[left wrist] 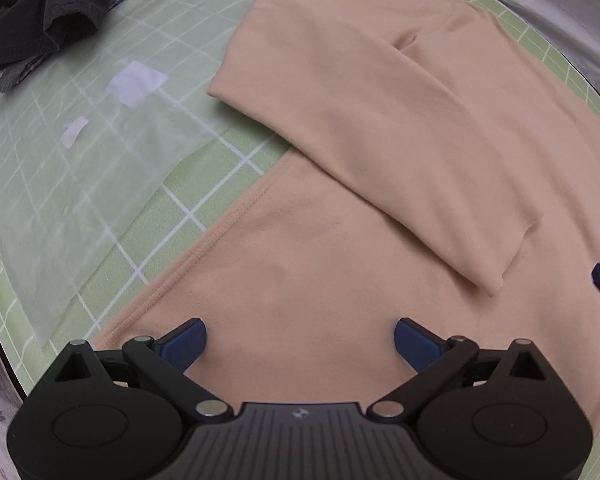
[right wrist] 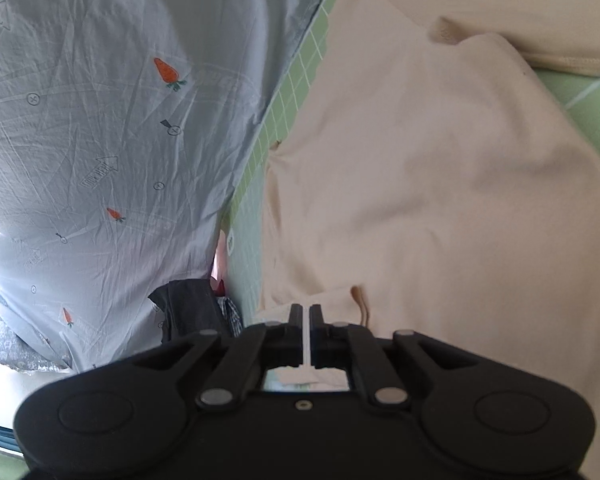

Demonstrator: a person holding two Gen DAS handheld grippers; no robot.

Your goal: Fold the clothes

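Peach top (left wrist: 380, 160) pinched in right claw (right wrist: 306, 312), left claw (left wrist: 300, 336) spread wide above it, dark clothes (left wrist: 40, 12) apart.

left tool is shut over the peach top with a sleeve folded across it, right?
Not shut: the left wrist view shows the left tool open, its blue pads wide apart over the peach top. The sleeve is folded across it, as you say.

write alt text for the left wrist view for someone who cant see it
The left hand-held gripper hangs open, its blue-tipped fingers spread above a peach long-sleeved top lying flat on a green grid mat, one sleeve folded across the body. A pile of dark clothes lies at the mat's far left corner.
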